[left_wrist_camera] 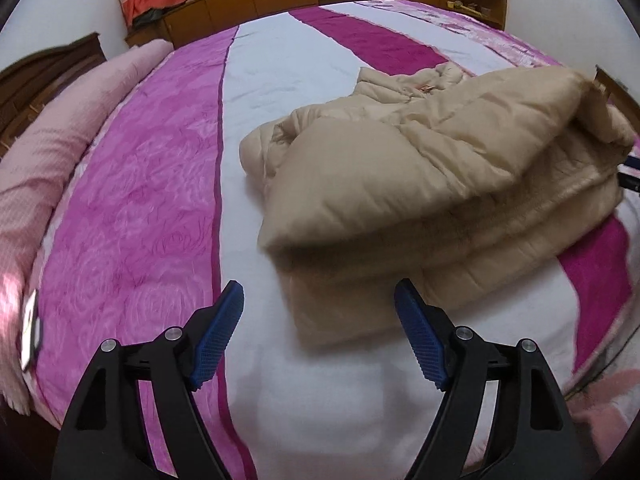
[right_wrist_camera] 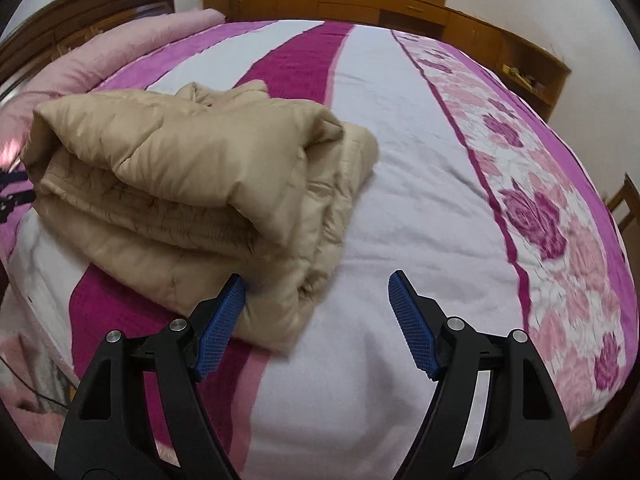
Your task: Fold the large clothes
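Note:
A beige puffy jacket [left_wrist_camera: 420,184] lies folded in thick layers on the bed; it also shows in the right wrist view [right_wrist_camera: 192,184]. My left gripper [left_wrist_camera: 319,292] is open and empty, just in front of the jacket's near left corner, above the bedspread. My right gripper [right_wrist_camera: 316,284] is open and empty at the jacket's near right corner, its left fingertip [right_wrist_camera: 236,286] close against the fabric edge. The other gripper's dark parts show at the jacket's far side in each view.
The bed carries a bedspread [left_wrist_camera: 132,208] with magenta, white and rose-print stripes [right_wrist_camera: 560,216]. A pink bolster [left_wrist_camera: 48,152] lies along the headboard side. A phone [left_wrist_camera: 30,330] rests at the bed's left edge. Wooden cabinets [right_wrist_camera: 360,4] line the far wall.

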Demonstrator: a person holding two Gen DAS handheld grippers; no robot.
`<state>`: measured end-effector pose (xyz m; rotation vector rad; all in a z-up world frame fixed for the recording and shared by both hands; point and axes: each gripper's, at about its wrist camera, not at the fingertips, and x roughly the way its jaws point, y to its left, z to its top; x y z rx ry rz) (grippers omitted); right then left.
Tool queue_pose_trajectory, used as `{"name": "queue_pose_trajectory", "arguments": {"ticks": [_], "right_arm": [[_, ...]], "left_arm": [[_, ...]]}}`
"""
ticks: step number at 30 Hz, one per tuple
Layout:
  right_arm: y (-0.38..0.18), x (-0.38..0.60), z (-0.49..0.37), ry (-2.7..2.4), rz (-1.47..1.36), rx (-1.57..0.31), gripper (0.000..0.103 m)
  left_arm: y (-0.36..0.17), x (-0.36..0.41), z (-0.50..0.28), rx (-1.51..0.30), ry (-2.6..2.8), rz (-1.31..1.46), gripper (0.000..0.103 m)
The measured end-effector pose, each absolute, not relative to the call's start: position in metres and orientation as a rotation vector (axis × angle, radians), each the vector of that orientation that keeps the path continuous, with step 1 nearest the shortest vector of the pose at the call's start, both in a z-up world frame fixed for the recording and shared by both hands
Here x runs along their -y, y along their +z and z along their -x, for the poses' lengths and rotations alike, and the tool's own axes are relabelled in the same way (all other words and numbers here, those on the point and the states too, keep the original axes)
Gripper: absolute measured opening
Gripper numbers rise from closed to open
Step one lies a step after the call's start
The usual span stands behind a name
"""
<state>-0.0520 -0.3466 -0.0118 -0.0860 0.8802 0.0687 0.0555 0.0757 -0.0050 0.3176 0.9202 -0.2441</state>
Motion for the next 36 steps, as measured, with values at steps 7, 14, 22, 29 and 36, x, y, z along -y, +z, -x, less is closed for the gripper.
{"name": "queue_pose_trajectory", "arguments": {"ticks": [7, 14, 22, 29, 36], "right_arm": [[0.001, 0.342, 0.024, 0.079, 0.088, -0.808, 0.074], [0.018, 0.344, -0.017, 0.099, 0.021, -0.758, 0.074], [0.015, 0.358, -0.063, 0.115, -0.153, -0.775, 0.074], [-0.003, 0.379, -0.096, 0.102, -0.351, -0.842, 0.074], [0.000, 0.377, -0.100, 0.106, -0.404, -0.810, 0.018]], "left_arm": [[0.007, -0.068, -0.078, -0.849, -0.251, -0.307, 0.076], [0.023, -0.068, -0.110, -0.782, -0.257, -0.247, 0.076], [0.021, -0.063, -0.154, -0.782, -0.318, -0.114, 0.076], [-0.008, -0.061, -0.194, -0.879, -0.291, 0.037, 0.075], [-0.018, -0.076, -0.216, -0.919, -0.292, 0.241, 0.027]]}}
